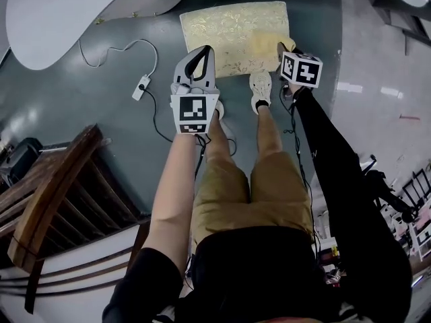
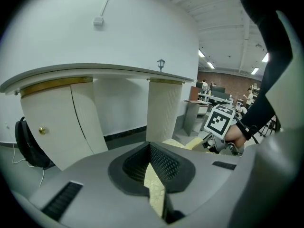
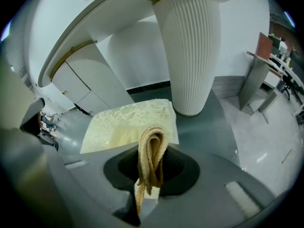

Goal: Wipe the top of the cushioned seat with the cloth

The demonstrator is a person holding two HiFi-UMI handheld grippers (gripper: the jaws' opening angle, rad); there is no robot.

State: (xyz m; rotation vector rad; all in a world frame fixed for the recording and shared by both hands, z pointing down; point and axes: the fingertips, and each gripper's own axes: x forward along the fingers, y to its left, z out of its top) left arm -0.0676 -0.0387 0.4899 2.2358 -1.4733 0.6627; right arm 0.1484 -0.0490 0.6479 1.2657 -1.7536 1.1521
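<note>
The cushioned seat (image 1: 236, 33) is a pale gold patterned pad low on the grey floor, just ahead of the person's feet. My right gripper (image 1: 288, 52) hovers at the seat's right near corner and is shut on a folded tan cloth (image 3: 151, 158), which hangs doubled over between the jaws. In the right gripper view the seat (image 3: 128, 125) lies just beyond the cloth. My left gripper (image 1: 202, 52) hangs over the seat's near edge, jaws together with nothing in them. The left gripper view shows a strip of the seat (image 2: 153, 182) past the jaw tips.
A white ribbed pedestal (image 3: 190, 46) stands right behind the seat under a curved white table (image 1: 60, 12). A power strip with its cable (image 1: 141, 86) lies on the floor to the left. A wooden chair (image 1: 54, 187) and a dark bag (image 1: 20, 159) sit at the near left.
</note>
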